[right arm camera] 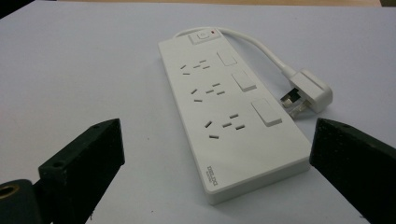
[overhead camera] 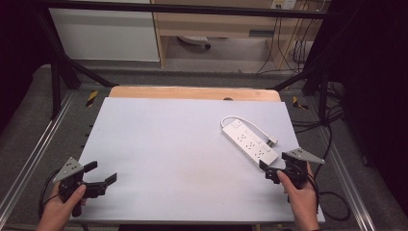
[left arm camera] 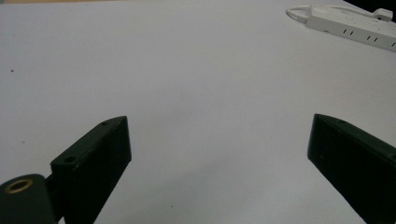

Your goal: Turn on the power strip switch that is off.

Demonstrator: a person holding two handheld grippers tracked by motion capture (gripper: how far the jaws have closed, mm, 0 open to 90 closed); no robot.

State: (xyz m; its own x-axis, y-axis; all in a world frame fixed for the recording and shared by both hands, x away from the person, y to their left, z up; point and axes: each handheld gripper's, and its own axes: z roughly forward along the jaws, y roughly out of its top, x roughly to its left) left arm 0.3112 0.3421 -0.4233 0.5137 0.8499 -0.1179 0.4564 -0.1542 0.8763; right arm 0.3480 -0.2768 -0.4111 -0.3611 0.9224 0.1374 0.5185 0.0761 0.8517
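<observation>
A white power strip (overhead camera: 249, 142) with three sockets and a short cord lies flat at the right of the white table top (overhead camera: 168, 139). Its white plug (overhead camera: 272, 141) rests beside it. My right gripper (overhead camera: 269, 171) is open just short of the strip's near end. In the right gripper view, the strip (right arm camera: 224, 93) lies ahead between the spread jaws of my right gripper (right arm camera: 215, 130), with the plug (right arm camera: 310, 91) to its right. My left gripper (overhead camera: 102, 172) stands open at the near left over bare table. The left gripper (left arm camera: 219, 126) holds nothing, and the strip (left arm camera: 350, 25) shows far off.
A wooden strip (overhead camera: 192, 93) borders the table's far edge. Metal frame rails (overhead camera: 29, 159) run along both sides. Black cables (overhead camera: 332, 134) trail over the floor at the right. A cabinet (overhead camera: 216, 29) stands behind the table.
</observation>
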